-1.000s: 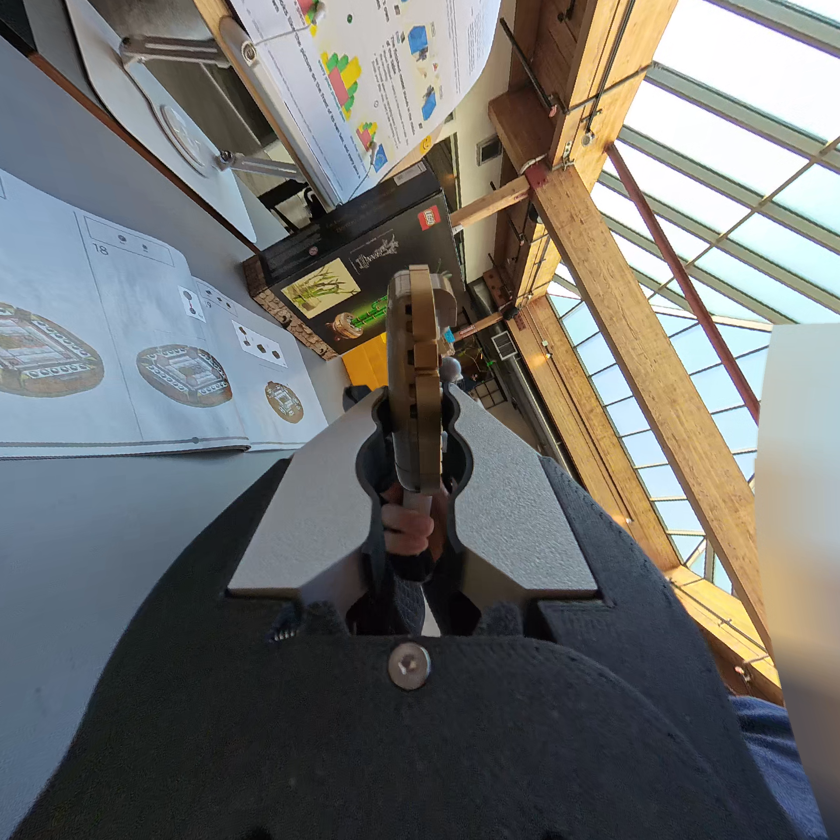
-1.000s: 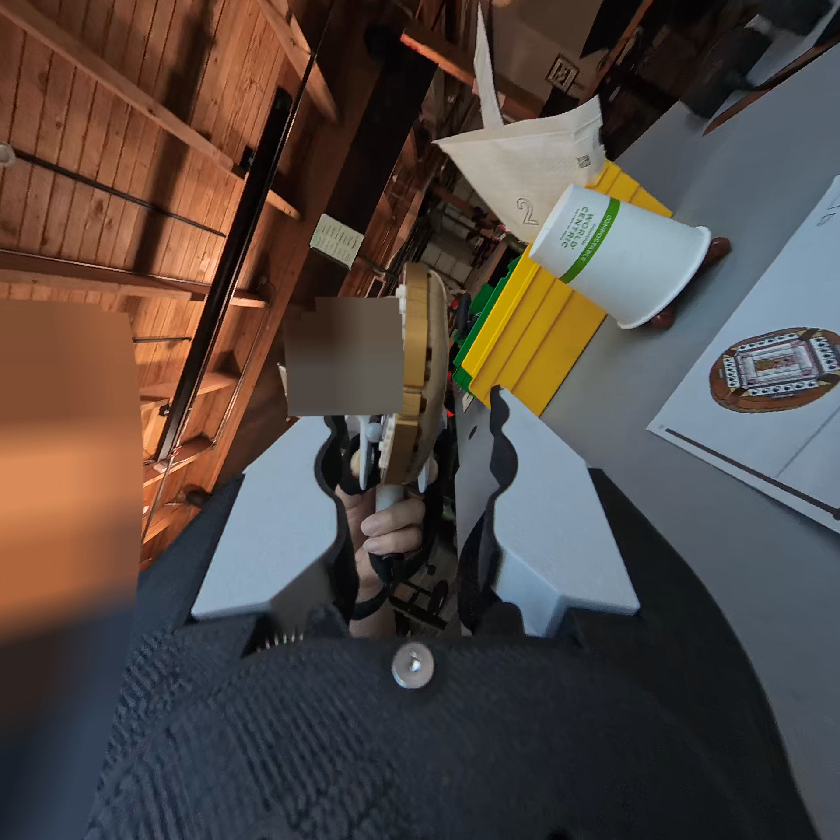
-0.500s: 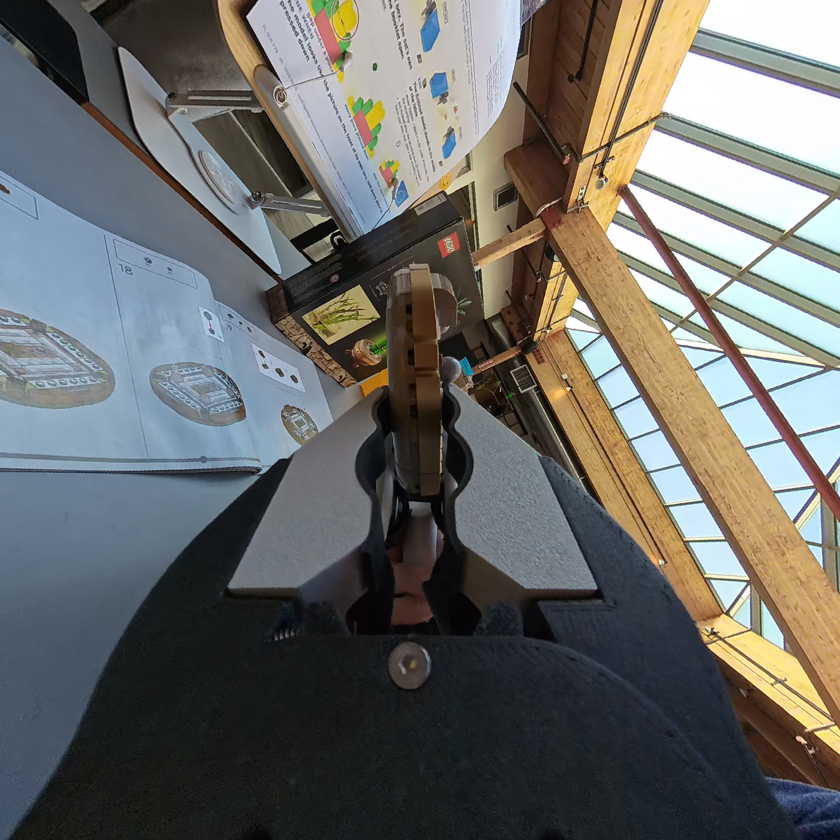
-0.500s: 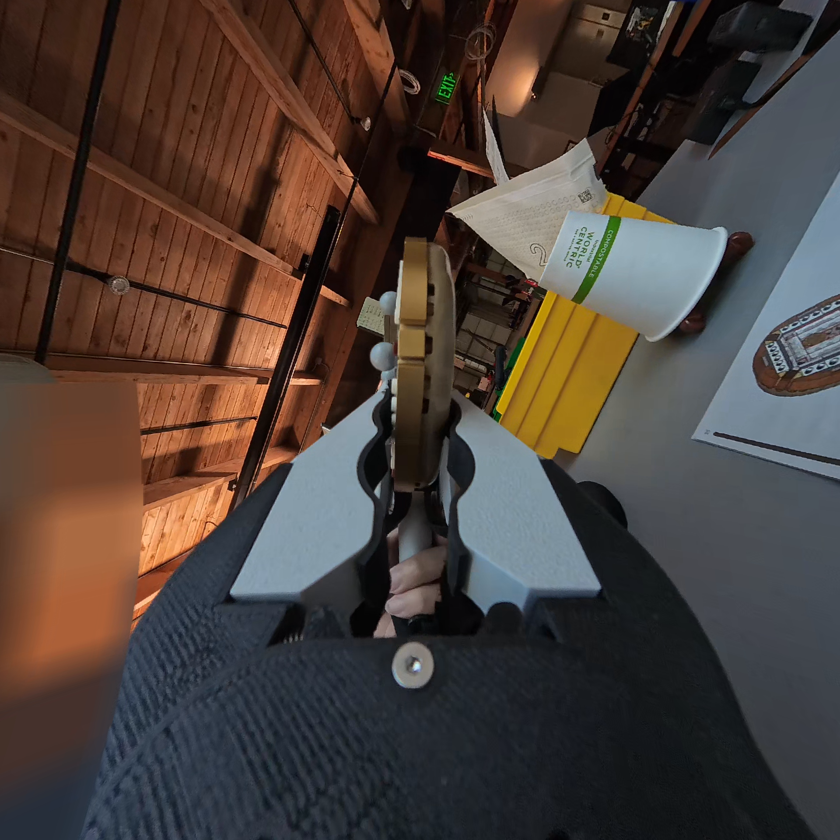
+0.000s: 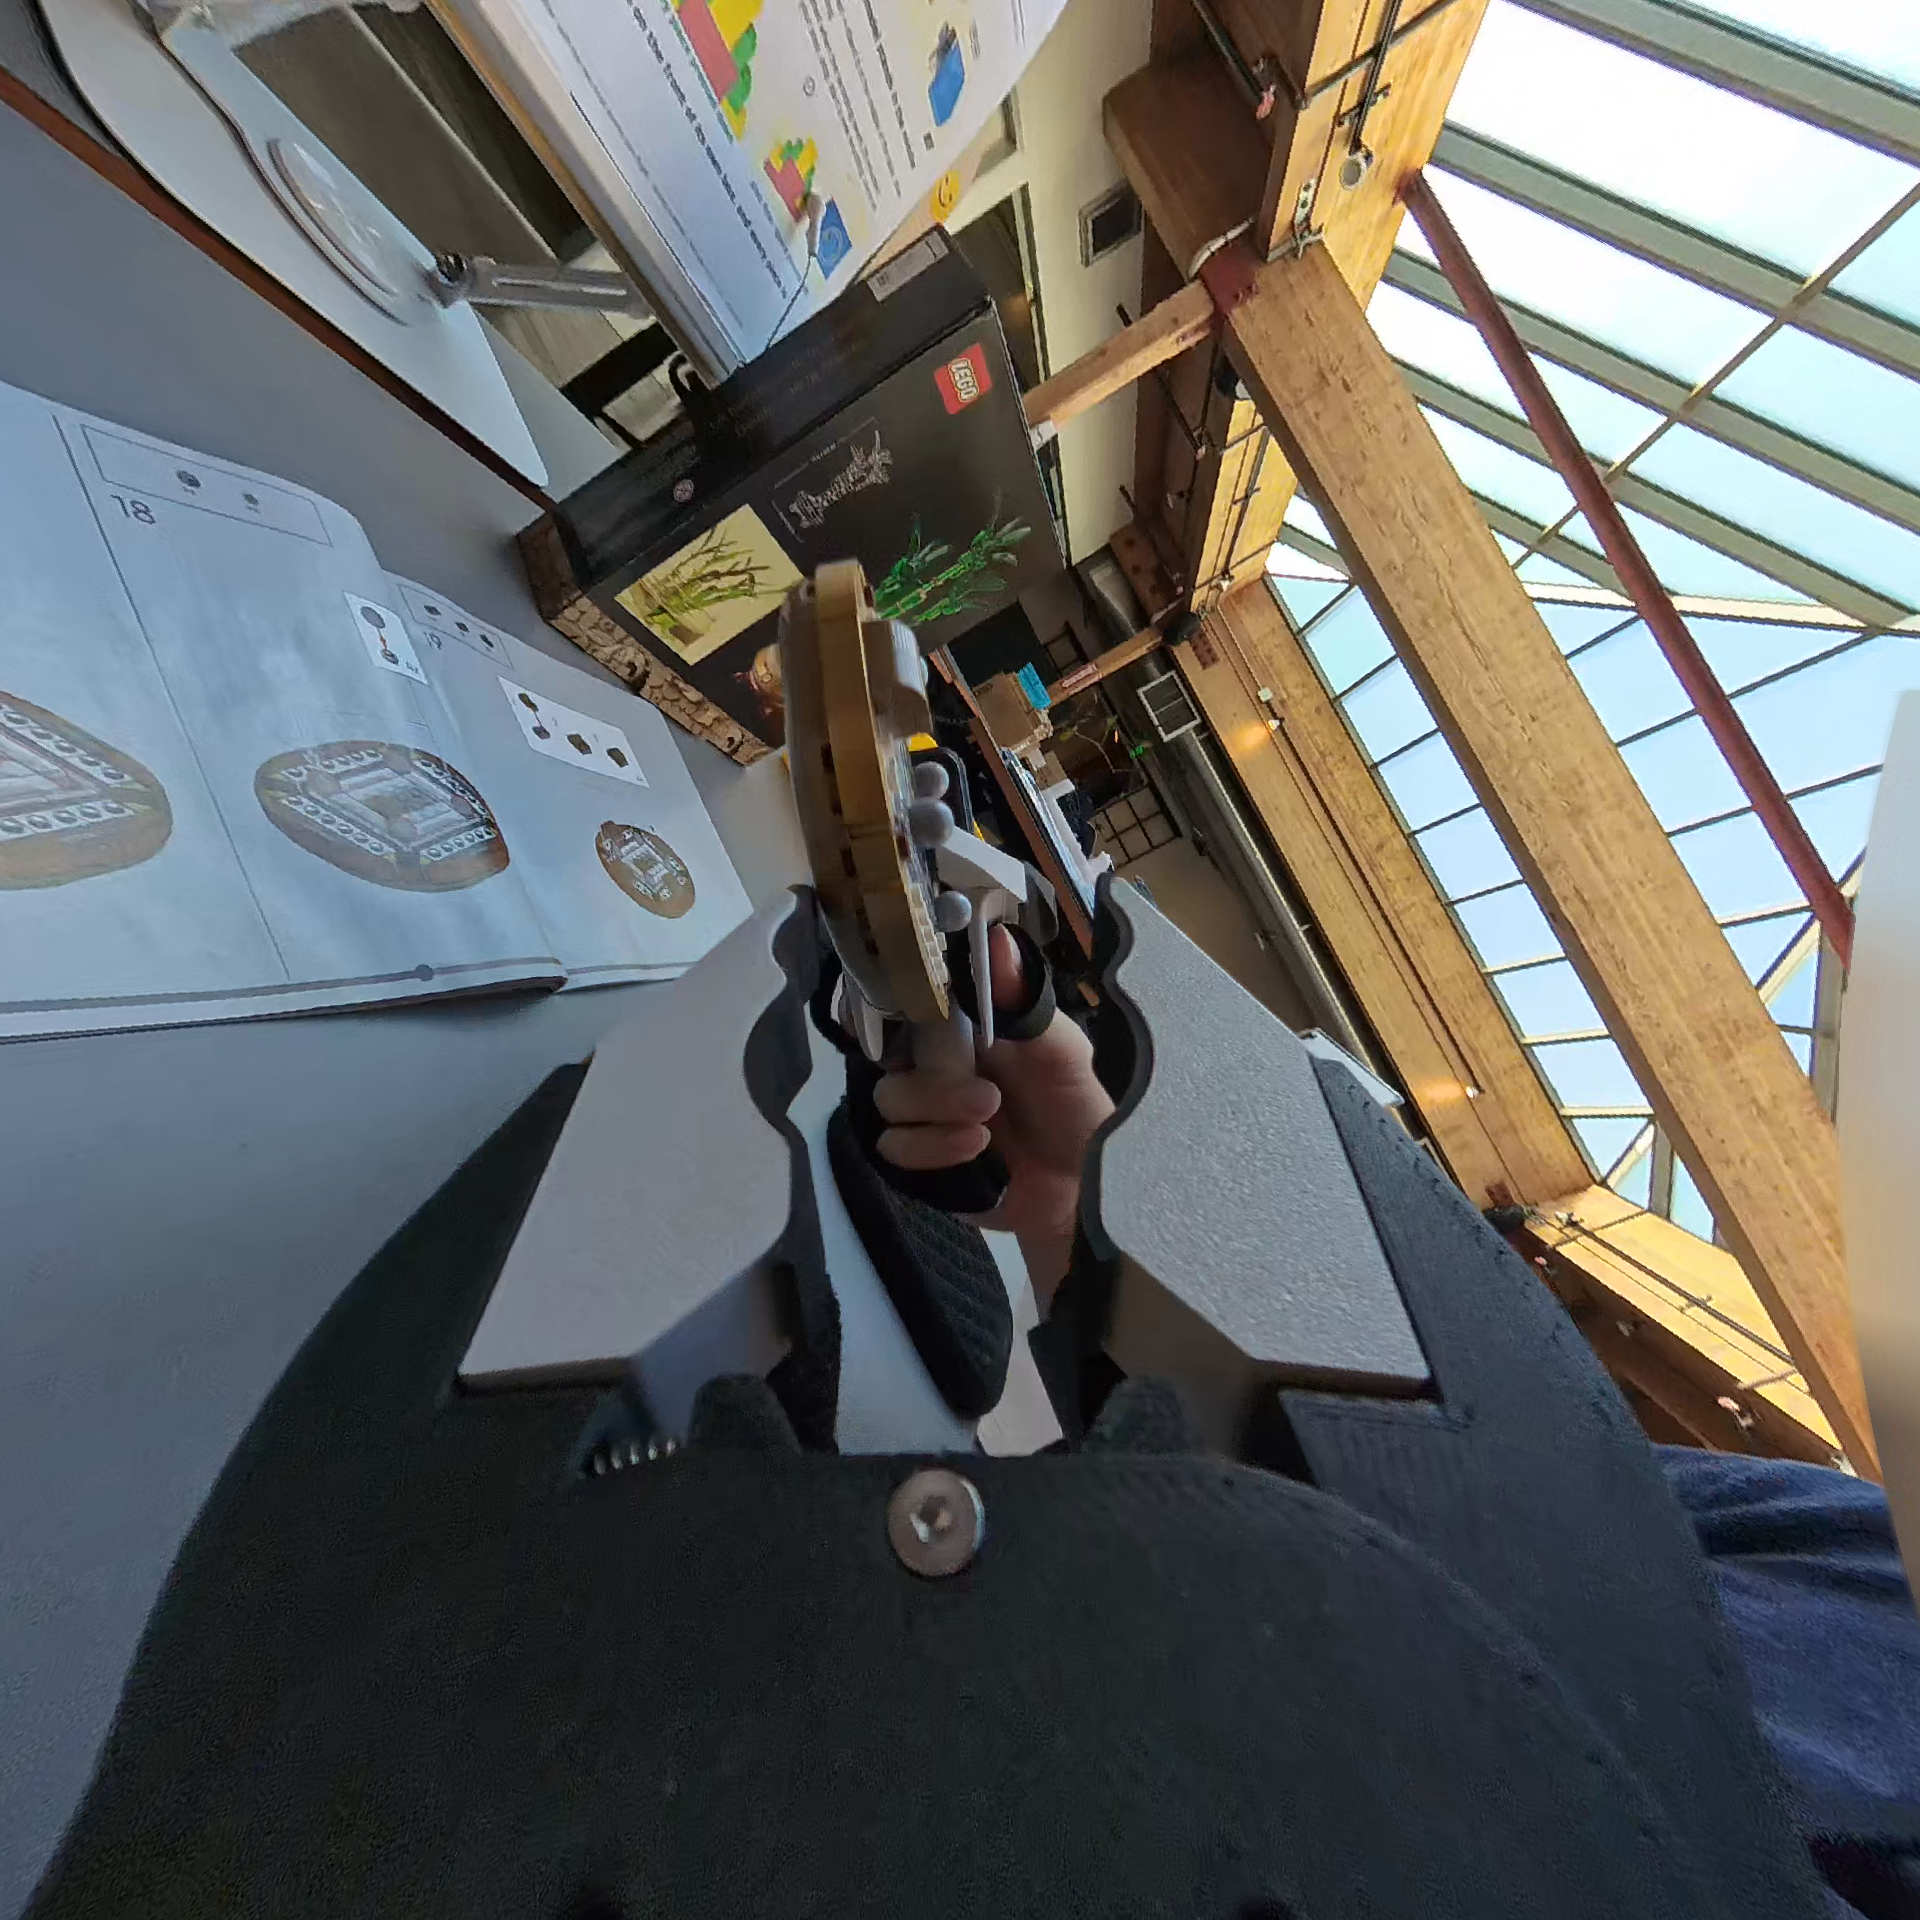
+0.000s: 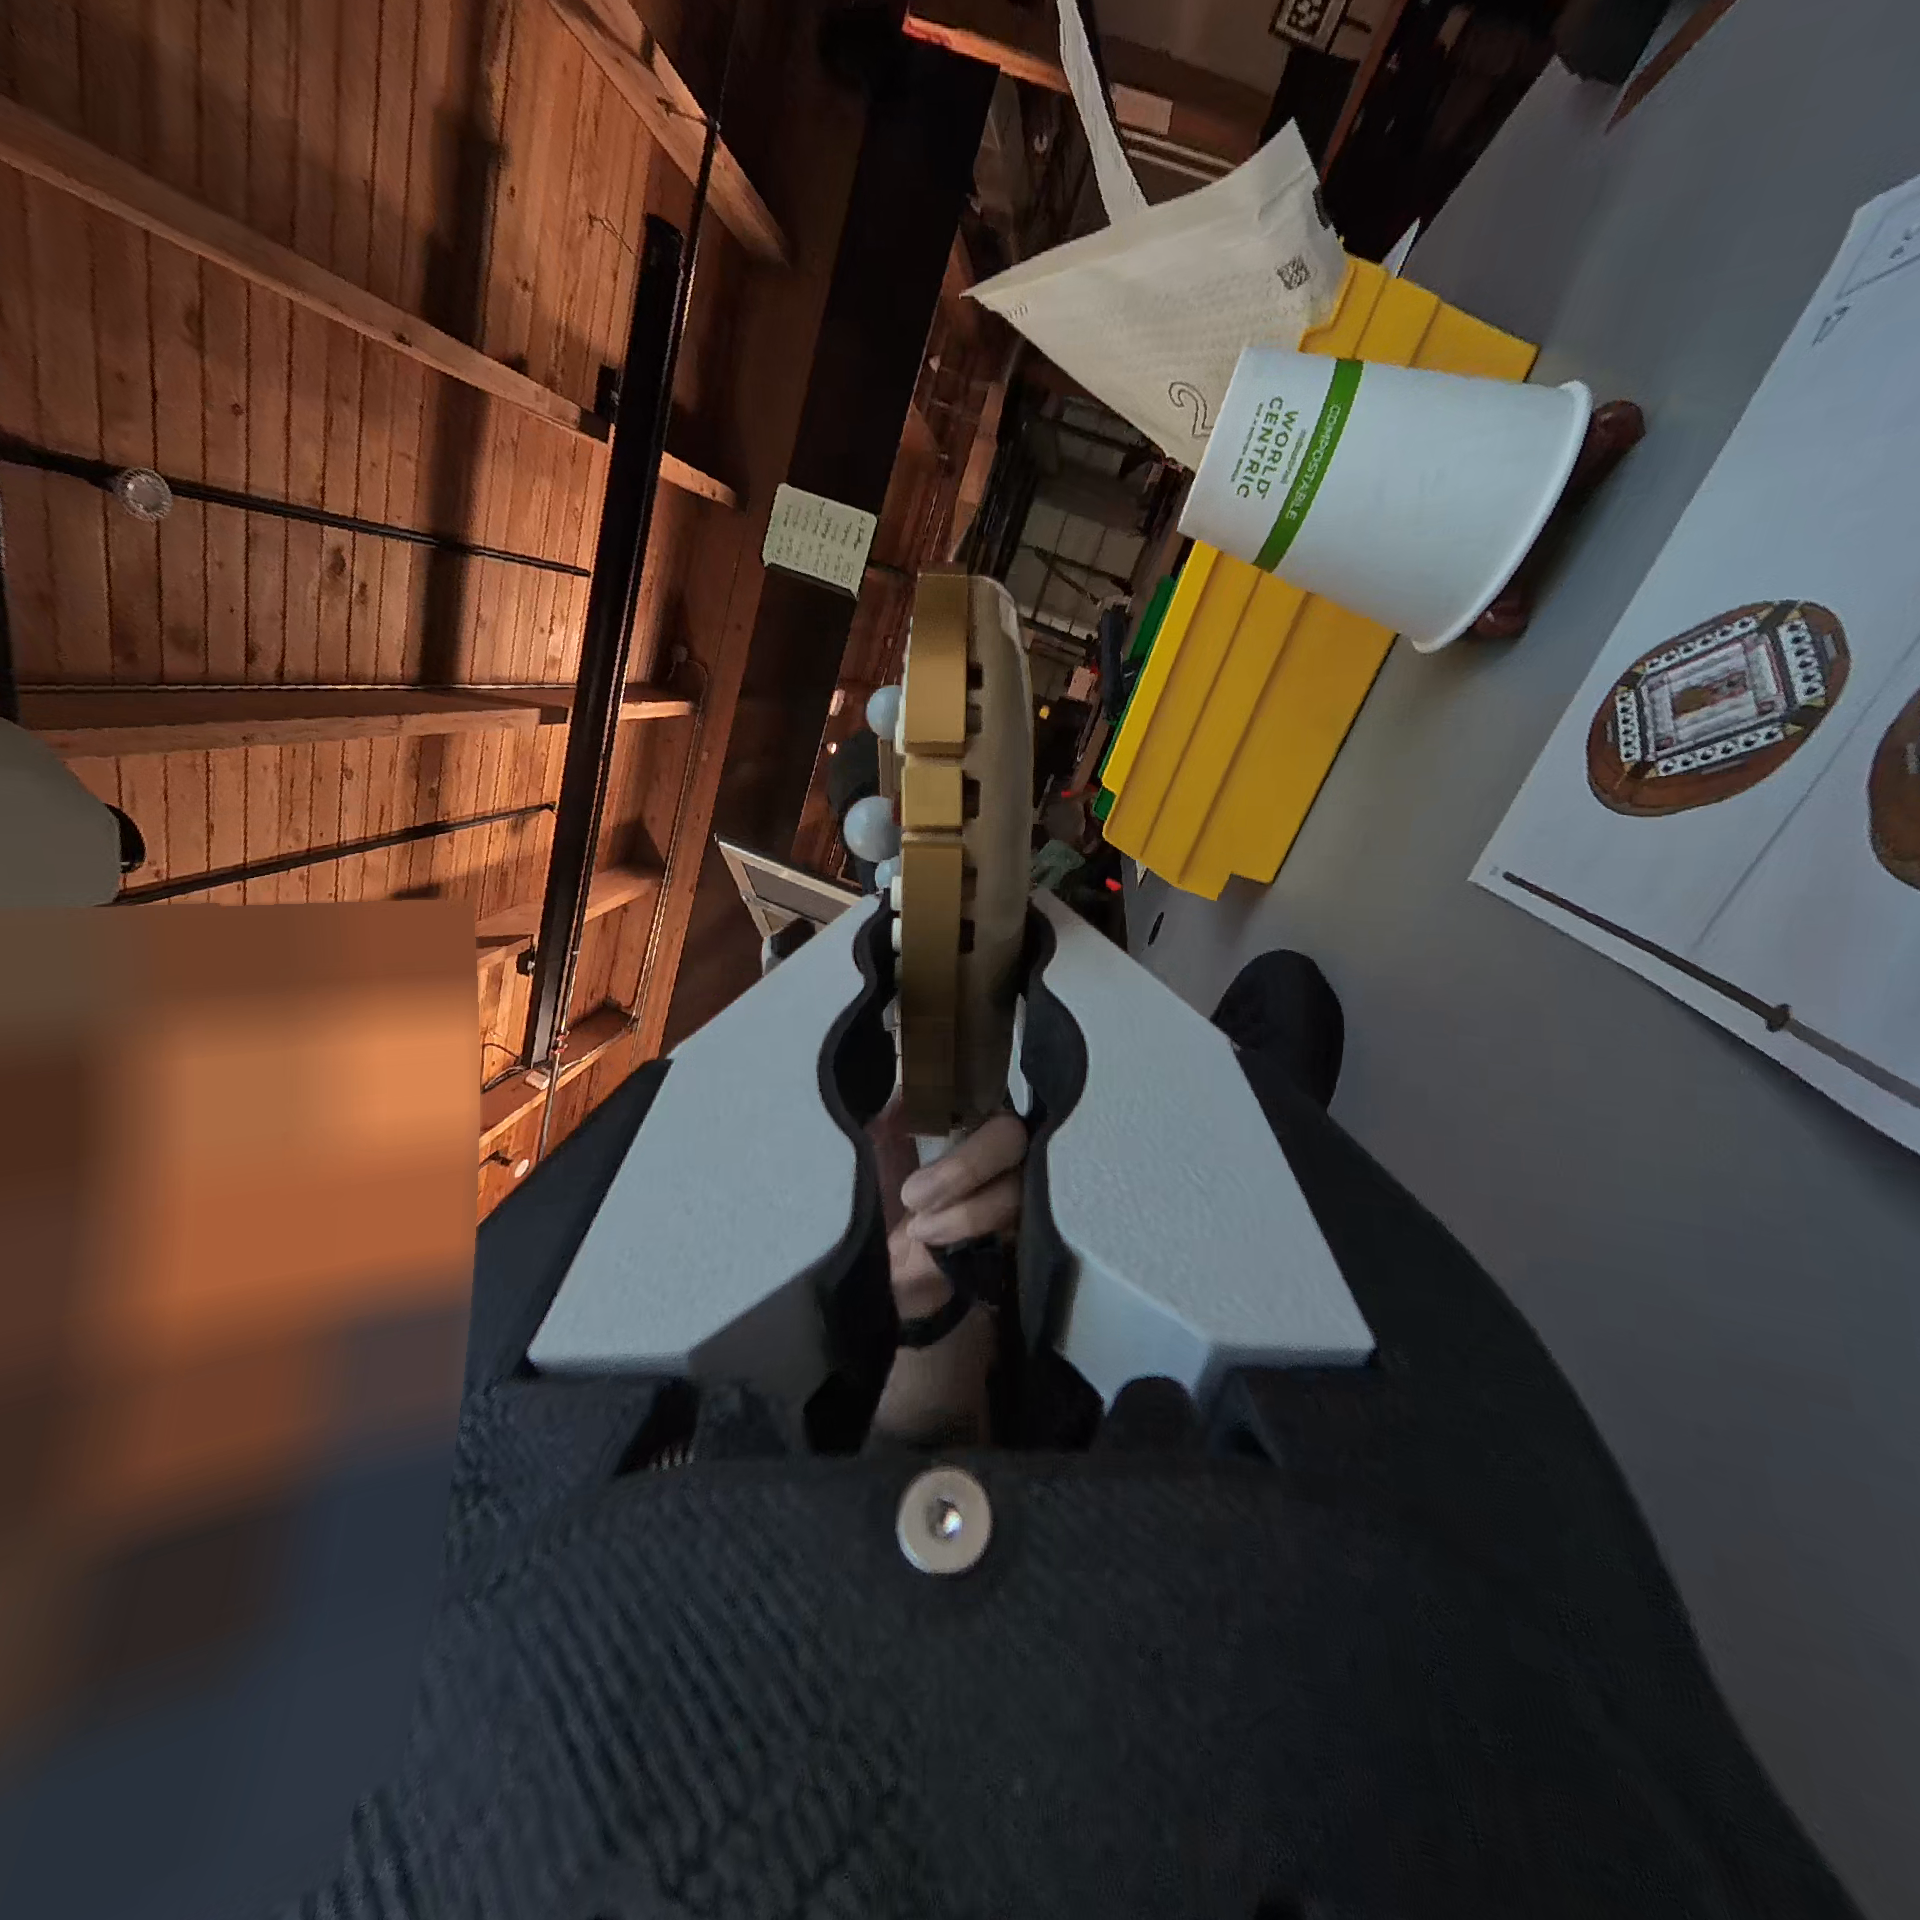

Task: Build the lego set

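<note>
A round tan-and-gold lego base (image 5: 857,790) with white studs and grey ball pieces is held edge-on in the air above the grey table (image 5: 208,1195). My left gripper (image 5: 951,914) is open, its fingers wide apart on either side of the base's lower edge. My right gripper (image 6: 958,925) is shut on the same base (image 6: 940,790), gripping its lower edge. In the left wrist view the right gripper's grey fingers (image 5: 977,894) and the hand (image 5: 997,1101) holding it show behind the base.
An open instruction booklet (image 5: 312,748) lies on the table and also shows in the right wrist view (image 6: 1714,727). A black lego box (image 5: 831,499) stands beyond it. An upturned paper cup (image 6: 1382,499), a yellow tray (image 6: 1247,727) and a paper bag (image 6: 1164,291) sit at the far side. The tips of one gripper are about 5 cm away from the tips of the other.
One second ago my left gripper was shut on the base and my right was open. The right closed on it, then the left opened.
</note>
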